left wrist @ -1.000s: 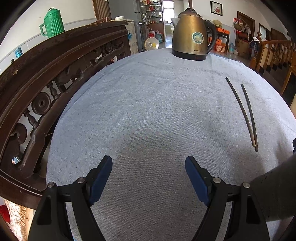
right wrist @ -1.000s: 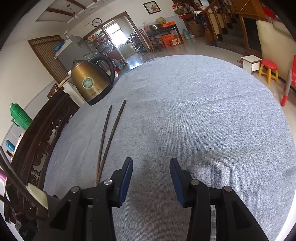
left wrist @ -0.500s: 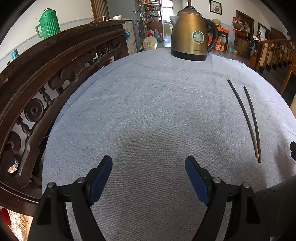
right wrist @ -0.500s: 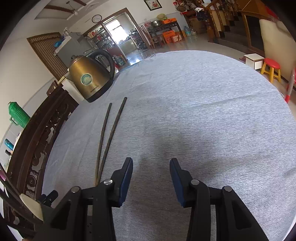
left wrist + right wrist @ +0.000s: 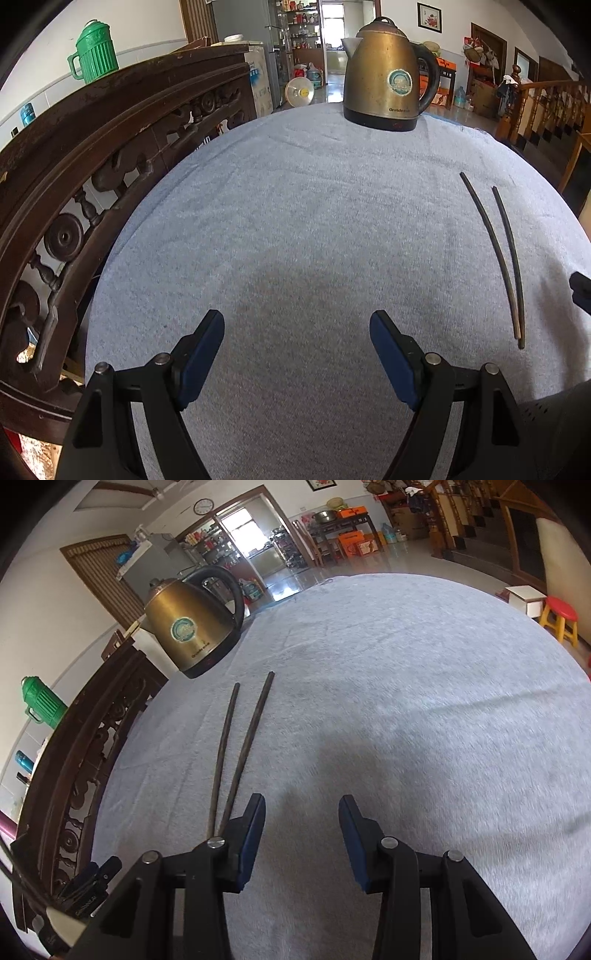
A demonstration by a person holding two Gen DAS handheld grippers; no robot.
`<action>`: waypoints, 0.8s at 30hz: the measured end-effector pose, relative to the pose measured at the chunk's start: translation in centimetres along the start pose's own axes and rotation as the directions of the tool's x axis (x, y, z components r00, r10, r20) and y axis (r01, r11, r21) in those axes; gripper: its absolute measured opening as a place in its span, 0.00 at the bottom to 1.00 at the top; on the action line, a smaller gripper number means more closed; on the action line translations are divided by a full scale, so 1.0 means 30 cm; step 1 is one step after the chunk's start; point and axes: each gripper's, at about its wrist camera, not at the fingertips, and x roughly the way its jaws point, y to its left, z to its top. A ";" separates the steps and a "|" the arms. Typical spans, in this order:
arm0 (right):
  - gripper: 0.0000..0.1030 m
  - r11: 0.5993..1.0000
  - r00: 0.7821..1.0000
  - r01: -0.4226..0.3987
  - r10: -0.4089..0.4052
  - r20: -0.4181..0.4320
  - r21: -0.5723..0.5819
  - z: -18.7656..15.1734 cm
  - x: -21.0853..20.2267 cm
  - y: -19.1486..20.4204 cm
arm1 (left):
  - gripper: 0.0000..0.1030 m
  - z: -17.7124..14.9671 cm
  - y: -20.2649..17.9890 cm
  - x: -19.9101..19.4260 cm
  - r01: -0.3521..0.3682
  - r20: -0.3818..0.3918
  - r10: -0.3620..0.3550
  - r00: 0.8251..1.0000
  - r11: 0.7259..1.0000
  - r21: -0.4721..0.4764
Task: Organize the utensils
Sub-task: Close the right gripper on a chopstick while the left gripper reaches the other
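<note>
Two dark chopsticks (image 5: 495, 251) lie side by side on the blue-grey cloth, right of my left gripper (image 5: 297, 343), which hangs open over bare cloth with nothing between its blue pads. In the right wrist view the chopsticks (image 5: 236, 753) run from near the kettle down to my right gripper (image 5: 302, 830). Their near ends disappear behind its left finger (image 5: 253, 834). The right gripper's jaws stand partly apart and hold nothing. Only cloth shows between them.
A brass kettle (image 5: 384, 74) stands at the table's far edge. A carved dark wooden chair back (image 5: 110, 155) curves along the left side, with a green jug (image 5: 94, 51) behind it. A dark perforated object (image 5: 554, 424) sits at the lower right, beside my left gripper.
My right gripper has slid left across the cloth, so the chopsticks' near ends now sit at its left finger. The left gripper has drifted slightly forward. Neither gripper's jaws have changed.
</note>
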 end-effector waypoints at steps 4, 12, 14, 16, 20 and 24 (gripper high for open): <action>0.43 1.000 1.000 -0.017 0.016 -0.020 -0.017 0.047 0.045 0.023 | 0.79 0.030 -0.004 0.007 0.003 0.013 -0.003 1.000 1.000 0.008; 0.43 0.997 0.998 -0.029 0.025 -0.063 -0.071 0.159 0.179 0.081 | 0.79 0.072 -0.042 0.014 0.007 0.028 -0.008 1.000 0.999 0.048; 0.43 0.997 0.997 -0.021 0.015 -0.074 -0.071 0.204 0.221 0.095 | 0.79 0.082 -0.046 0.016 0.006 0.032 -0.008 0.999 0.999 0.052; 0.43 0.997 0.996 0.001 -0.008 -0.087 -0.083 0.241 0.258 0.112 | 0.79 0.092 -0.049 0.021 0.006 0.032 -0.008 0.999 0.998 0.056; 0.43 0.994 0.989 0.035 -0.050 -0.142 -0.108 0.311 0.344 0.155 | 0.79 0.118 -0.064 0.030 0.001 0.031 -0.004 1.000 0.996 0.087; 0.43 0.985 0.963 0.118 -0.144 -0.226 -0.126 0.384 0.453 0.197 | 0.79 0.150 -0.082 0.033 0.006 0.033 -0.010 0.999 0.992 0.123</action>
